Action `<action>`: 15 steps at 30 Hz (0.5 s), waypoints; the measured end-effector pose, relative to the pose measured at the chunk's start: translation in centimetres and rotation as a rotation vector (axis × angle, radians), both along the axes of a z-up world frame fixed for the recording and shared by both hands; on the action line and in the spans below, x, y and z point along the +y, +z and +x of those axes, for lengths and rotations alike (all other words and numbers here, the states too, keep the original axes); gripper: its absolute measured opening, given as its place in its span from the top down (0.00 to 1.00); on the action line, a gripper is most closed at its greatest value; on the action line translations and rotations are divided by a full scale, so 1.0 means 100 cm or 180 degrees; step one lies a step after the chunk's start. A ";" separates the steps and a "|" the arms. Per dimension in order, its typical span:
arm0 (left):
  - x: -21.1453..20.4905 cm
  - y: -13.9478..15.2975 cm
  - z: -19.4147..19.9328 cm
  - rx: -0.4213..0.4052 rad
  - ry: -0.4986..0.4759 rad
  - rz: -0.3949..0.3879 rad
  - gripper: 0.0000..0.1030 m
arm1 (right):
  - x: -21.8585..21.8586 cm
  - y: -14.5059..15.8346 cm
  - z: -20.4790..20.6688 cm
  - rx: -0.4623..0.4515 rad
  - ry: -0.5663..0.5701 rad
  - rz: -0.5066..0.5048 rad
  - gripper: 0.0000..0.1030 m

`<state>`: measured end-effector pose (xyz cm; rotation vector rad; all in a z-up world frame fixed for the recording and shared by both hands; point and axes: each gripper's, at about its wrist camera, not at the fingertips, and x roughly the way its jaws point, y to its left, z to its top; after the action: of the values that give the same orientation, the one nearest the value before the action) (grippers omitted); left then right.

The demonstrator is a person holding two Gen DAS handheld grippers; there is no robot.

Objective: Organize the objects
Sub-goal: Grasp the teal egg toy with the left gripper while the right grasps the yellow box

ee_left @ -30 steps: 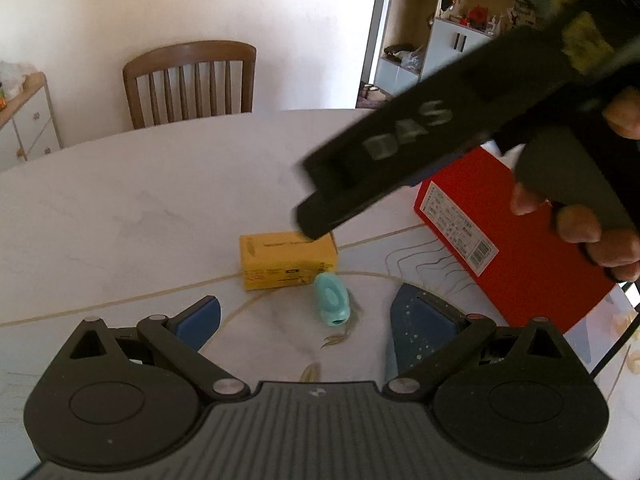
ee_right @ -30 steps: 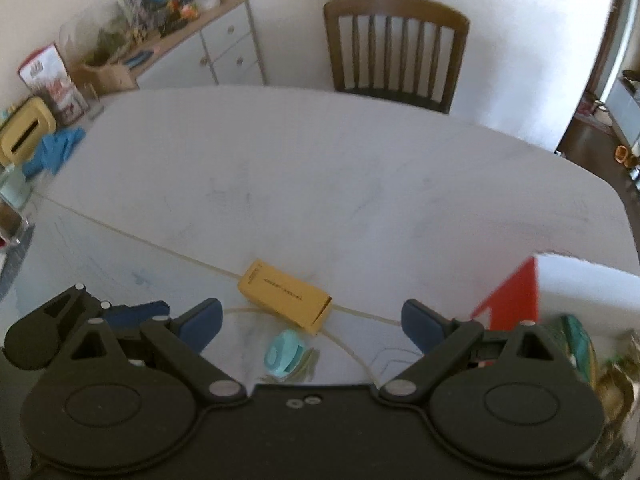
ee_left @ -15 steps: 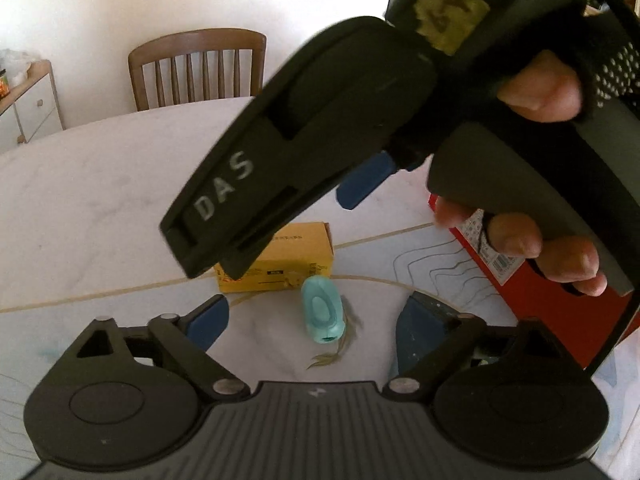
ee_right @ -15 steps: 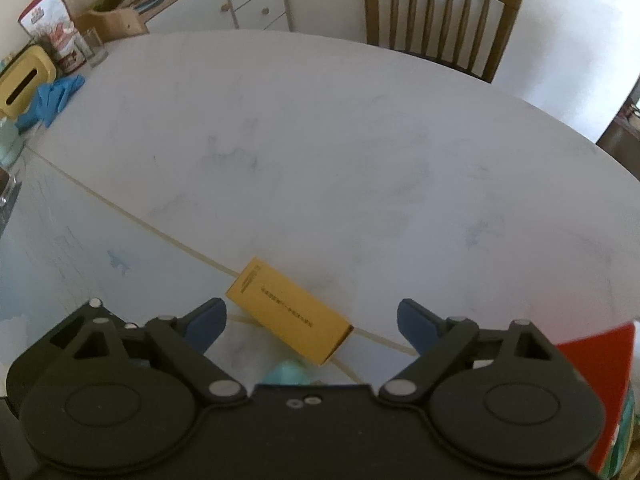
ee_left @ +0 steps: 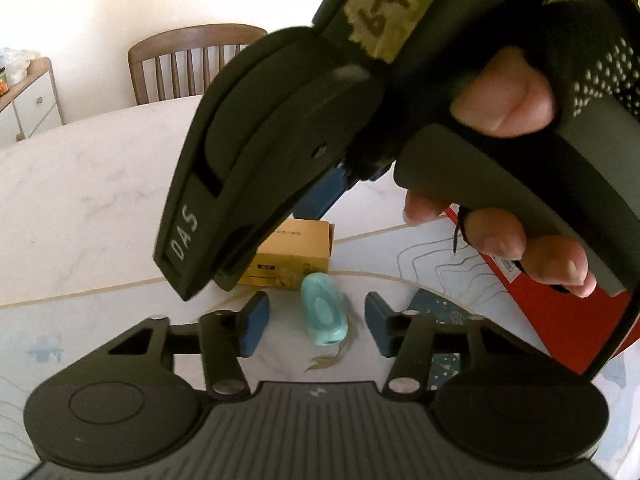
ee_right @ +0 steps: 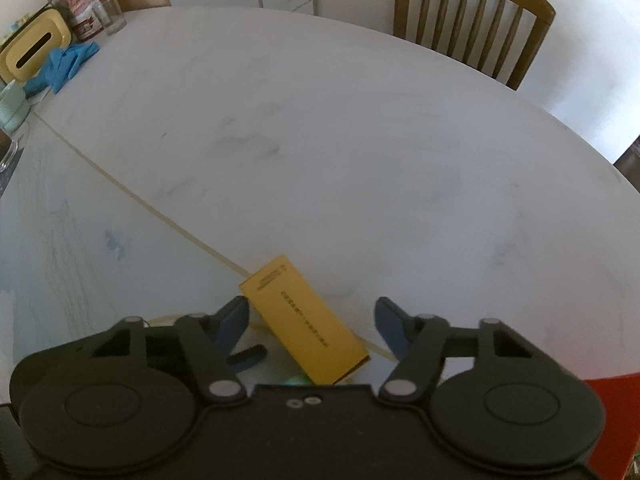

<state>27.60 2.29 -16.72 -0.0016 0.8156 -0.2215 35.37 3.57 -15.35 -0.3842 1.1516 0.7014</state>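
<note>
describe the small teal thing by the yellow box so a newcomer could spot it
On the white marble table, find the yellow box near the front edge. Just in front of it lies a small teal oval object, rounded and glossy, unlike the boxy yellow carton and red box.

The table point(ee_right: 320, 140) looked like smooth, pale marbled stone with a dull sheen. The yellow box point(ee_right: 306, 330) was matt cardboard, and the red box point(ee_left: 560, 320) seemed slightly glossy. The teal piece point(ee_left: 322, 314) looked like smooth plastic. The chair point(ee_right: 476, 16) was varnished wood.
</note>
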 end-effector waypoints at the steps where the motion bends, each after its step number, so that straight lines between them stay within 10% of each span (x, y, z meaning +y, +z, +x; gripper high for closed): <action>1: 0.000 0.000 -0.001 -0.0003 -0.0007 0.0008 0.59 | 0.000 0.000 -0.001 -0.0015 0.0018 -0.0013 0.44; 15: 0.010 0.005 -0.010 0.0096 -0.0010 -0.0112 0.74 | -0.021 0.000 0.003 0.0029 -0.0514 0.0047 0.72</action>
<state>26.64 3.31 -16.23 -0.0368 0.8415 -0.2394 35.69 1.50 -15.31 -0.2722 1.1712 0.5705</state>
